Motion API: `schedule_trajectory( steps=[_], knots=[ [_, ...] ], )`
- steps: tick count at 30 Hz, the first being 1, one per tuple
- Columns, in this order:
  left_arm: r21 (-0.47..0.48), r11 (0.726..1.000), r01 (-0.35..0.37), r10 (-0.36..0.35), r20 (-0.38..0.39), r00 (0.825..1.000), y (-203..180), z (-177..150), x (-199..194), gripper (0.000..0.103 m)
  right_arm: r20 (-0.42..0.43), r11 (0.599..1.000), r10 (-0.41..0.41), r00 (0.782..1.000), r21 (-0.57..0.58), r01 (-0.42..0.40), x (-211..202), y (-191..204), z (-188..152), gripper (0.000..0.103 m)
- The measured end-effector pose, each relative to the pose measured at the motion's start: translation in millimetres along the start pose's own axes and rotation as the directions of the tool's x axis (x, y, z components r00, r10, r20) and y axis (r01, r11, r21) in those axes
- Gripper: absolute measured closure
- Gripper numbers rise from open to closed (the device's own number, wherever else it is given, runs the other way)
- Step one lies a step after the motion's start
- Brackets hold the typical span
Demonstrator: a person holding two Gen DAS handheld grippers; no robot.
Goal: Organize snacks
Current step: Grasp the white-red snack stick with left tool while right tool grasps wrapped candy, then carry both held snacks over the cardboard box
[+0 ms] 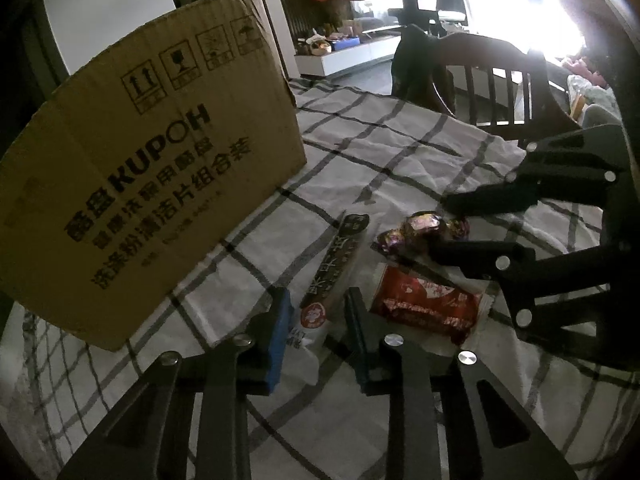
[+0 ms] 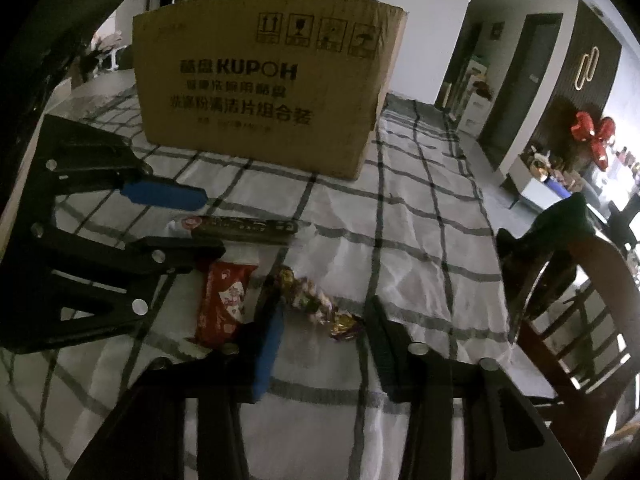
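Three snacks lie on the checked tablecloth (image 1: 400, 152): a long dark stick packet (image 1: 336, 256) (image 2: 244, 227), a red packet (image 1: 426, 304) (image 2: 224, 304) and a string of foil-wrapped candies (image 1: 424, 230) (image 2: 316, 304). My left gripper (image 1: 318, 300) (image 2: 208, 220) is open, its fingers astride the near end of the stick packet. My right gripper (image 2: 324, 312) (image 1: 438, 222) is open, its fingers on either side of the candies. Neither holds anything.
A large cardboard box (image 1: 140, 168) (image 2: 264, 88) marked KUPOH stands on the table behind the snacks. A dark wooden chair (image 1: 500, 88) (image 2: 580, 320) stands at the table's right side. The room's furniture lies beyond.
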State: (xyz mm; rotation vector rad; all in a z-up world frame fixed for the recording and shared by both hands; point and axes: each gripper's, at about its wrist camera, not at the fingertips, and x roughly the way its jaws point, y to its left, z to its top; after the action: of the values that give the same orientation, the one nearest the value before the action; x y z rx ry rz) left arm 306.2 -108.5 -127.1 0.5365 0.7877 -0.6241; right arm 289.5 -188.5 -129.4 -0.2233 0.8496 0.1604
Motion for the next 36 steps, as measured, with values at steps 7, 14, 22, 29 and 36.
schedule_trajectory(
  steps=[7,14,22,29,36],
  knots=[
    [0.001,1.000,-0.003,0.003,0.025,1.000,-1.6,-0.7,-1.9,0.084,0.024,1.000,0.018,1.000,0.010,-0.019,-2.8,1.6,-0.8,0.082],
    [-0.006,1.000,-0.013,0.013,0.070,0.997,-1.9,0.1,-15.3,0.086,0.071,0.999,0.030,0.997,0.039,-0.033,-14.9,0.8,0.6,0.084],
    [-0.027,0.999,-0.038,0.041,0.128,0.991,-1.8,2.7,-38.6,0.086,0.119,0.997,0.031,0.992,0.066,-0.039,-30.0,-1.0,4.4,0.085],
    [-0.059,0.997,-0.048,0.058,0.173,0.983,-0.7,6.9,-66.1,0.086,0.164,0.995,0.028,0.986,0.091,-0.044,-46.8,-4.4,11.8,0.085],
    [-0.105,0.992,-0.070,0.092,0.226,0.970,3.0,11.1,-95.8,0.086,0.228,0.993,0.025,0.973,0.108,-0.051,-70.7,-4.7,22.1,0.085]
  ],
)
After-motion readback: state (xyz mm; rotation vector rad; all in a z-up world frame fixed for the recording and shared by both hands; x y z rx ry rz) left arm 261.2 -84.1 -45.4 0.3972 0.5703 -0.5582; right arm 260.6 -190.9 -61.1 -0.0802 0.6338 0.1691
